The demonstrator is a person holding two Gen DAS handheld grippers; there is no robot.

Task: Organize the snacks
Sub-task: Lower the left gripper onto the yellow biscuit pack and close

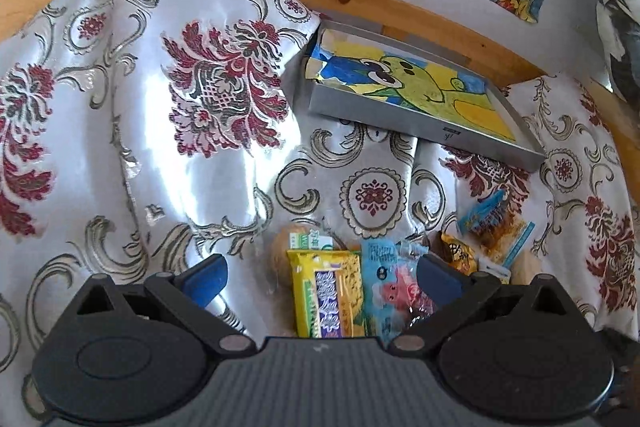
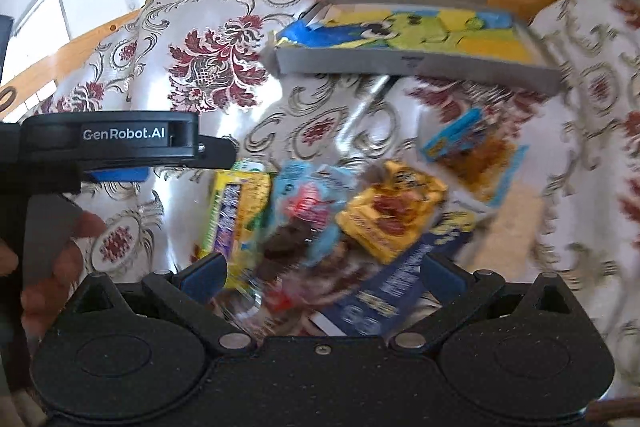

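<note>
Shiny patterned cloth (image 1: pixel 132 131) covers the surface to a wooden rail (image 1: pixel 400 3) at the wall; wide bare stretch on the left. Gray box (image 1: pixel 400 119) w/ cartoon drawing inside sits near rail. Snack packets (image 1: pixel 328 291) heaped in front. Left claw (image 1: pixel 320 279) spread above yellow packet; right claw (image 2: pixel 324 275) spread over heap, holding nothing.
</note>
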